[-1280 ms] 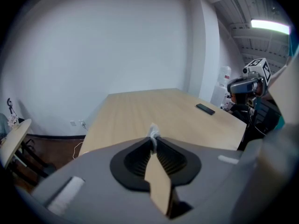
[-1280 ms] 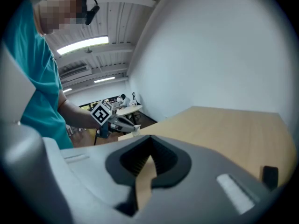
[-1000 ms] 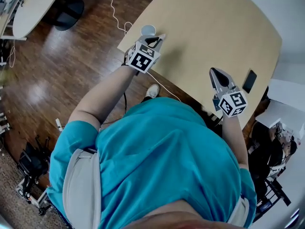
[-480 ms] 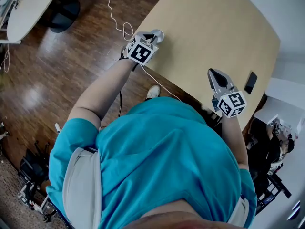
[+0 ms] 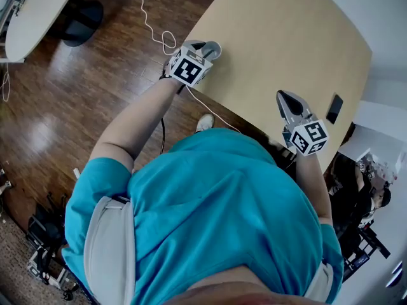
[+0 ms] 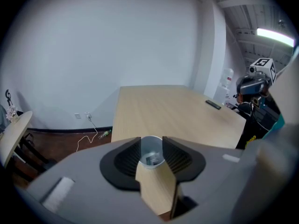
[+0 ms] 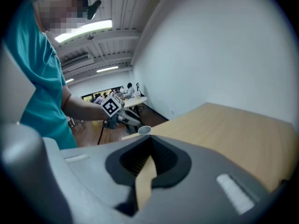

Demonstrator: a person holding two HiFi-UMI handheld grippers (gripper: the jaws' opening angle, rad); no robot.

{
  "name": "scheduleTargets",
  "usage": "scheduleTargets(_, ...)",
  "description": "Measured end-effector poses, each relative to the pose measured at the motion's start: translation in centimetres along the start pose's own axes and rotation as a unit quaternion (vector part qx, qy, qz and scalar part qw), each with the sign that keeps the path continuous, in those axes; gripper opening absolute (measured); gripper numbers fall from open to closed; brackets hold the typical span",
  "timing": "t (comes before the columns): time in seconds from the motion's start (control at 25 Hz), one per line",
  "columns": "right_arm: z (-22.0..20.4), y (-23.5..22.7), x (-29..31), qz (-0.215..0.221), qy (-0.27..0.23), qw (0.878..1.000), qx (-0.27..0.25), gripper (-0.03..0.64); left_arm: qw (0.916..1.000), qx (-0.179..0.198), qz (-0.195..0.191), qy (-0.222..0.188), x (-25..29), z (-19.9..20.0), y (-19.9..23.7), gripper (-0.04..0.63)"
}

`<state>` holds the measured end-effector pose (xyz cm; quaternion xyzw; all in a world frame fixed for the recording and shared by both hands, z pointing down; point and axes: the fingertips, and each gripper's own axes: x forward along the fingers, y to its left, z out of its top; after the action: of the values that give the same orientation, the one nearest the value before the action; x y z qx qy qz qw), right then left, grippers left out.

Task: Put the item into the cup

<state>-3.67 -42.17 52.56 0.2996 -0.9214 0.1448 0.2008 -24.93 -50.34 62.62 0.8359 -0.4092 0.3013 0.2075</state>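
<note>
A small white paper cup (image 5: 213, 48) stands at the near left corner of the tan table (image 5: 286, 37). My left gripper (image 5: 202, 48) hovers right at it. In the left gripper view the cup (image 6: 145, 151) shows in the gap between the jaws, with a small grey item (image 6: 152, 158) lying inside it. The left gripper (image 6: 151, 140) has its jaws opening, and its pads touch nothing. My right gripper (image 5: 283, 96) hangs over the table's near edge, jaws together and empty. From the right gripper (image 7: 148, 154) view, the cup (image 7: 144, 129) is far off.
A black phone-like slab (image 5: 333, 108) lies near the table's right edge. A white cable (image 5: 156, 24) trails across the wooden floor left of the table. Another pale table (image 5: 38, 8) stands at the far left. People sit in the background.
The left gripper has moved up to the cup at the table corner. The right gripper has stayed in place.
</note>
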Motion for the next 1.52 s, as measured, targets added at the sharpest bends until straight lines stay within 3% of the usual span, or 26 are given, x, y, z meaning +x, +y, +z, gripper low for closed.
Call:
scheduleTargets(0.36,0.7,0.8,0.3,-0.004,-0.006,1.000,-0.003,0.003,0.9986,0.002,-0.005,-0.052,-2.8,1.5,-0.8,0.126)
scheduleTargets(0.52,1.3,1.2,-0.2,-0.010,-0.014,1.000,-0.001,0.003,0.9960,0.006,-0.018,-0.087,-4.9,3.2,-2.2,0.052)
scheduleTargets(0.6,1.6,1.4,-0.5,-0.014,-0.018,1.000,0.000,0.003,0.9934,0.011,-0.036,-0.108,-5.8,4.0,-3.2,0.005)
scheduleTargets(0.8,1.8,1.9,-2.4,-0.030,-0.032,0.999,0.003,0.003,0.9850,0.018,-0.088,-0.147,-7.0,5.5,-6.7,0.005)
scheduleTargets(1.2,-0.3,3.7,-9.6,-0.077,-0.058,0.995,0.013,0.003,0.9735,0.045,-0.161,-0.156,-7.6,6.0,-15.4,0.005)
scheduleTargets(1.36,-1.3,4.6,-13.9,-0.086,-0.080,0.993,0.012,0.003,0.9677,0.066,-0.178,-0.166,-9.1,6.2,-20.4,0.005)
scheduleTargets(1.52,-2.5,6.5,-19.1,-0.081,-0.106,0.991,0.000,0.003,0.9628,0.060,-0.198,-0.174,-11.3,5.6,-27.3,0.005)
